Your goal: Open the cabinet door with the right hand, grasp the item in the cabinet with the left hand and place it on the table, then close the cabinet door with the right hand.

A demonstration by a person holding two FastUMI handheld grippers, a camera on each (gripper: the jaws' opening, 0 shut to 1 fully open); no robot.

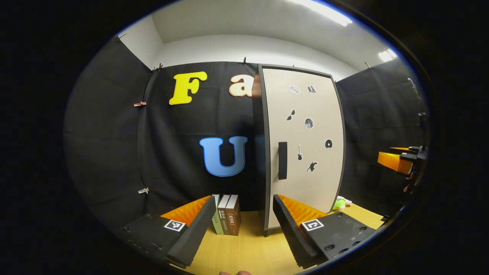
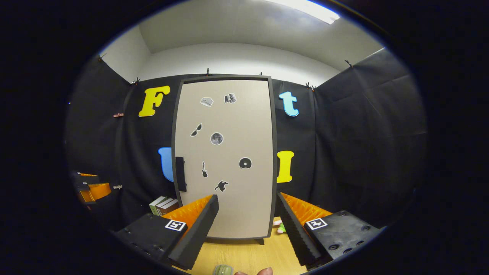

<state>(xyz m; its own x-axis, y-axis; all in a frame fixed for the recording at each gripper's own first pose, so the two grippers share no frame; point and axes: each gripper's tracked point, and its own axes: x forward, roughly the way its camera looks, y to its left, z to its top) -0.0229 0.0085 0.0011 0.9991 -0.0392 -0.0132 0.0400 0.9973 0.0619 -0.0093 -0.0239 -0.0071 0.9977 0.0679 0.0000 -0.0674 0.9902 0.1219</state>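
Left gripper (image 1: pixel 244 225) spread wide, nothing between the fingers, touching nothing, hanging above the wooden desk (image 1: pixel 244 252) well short of the cabinet (image 1: pixel 301 145). Right gripper (image 2: pixel 247 229) same deal: fingers wide apart, nothing gripped, aimed square at the cabinet door (image 2: pixel 225 156) with a clear gap of desktop before it. Can also spot the right gripper far off at the right edge of the left gripper view, and the left one poking in at the left edge of the right gripper view.

Door shut flush, so can't tell what's inside or where it sits. Dark handle (image 1: pixel 282 160) running upright along the door's left edge, about mid-height, untouched. Stickers scattered over the door face.

Three books (image 1: pixel 228 214) standing upright on the desk just left of the cabinet, near the back edge against the black cloth wall. Small green and white toy (image 1: pixel 341 203) on the desk just right of the cabinet's foot. Something small and pale green (image 2: pixel 223 270) at the near edge in the right gripper view, too cropped to name. Plenty of bare desk in front of the cabinet
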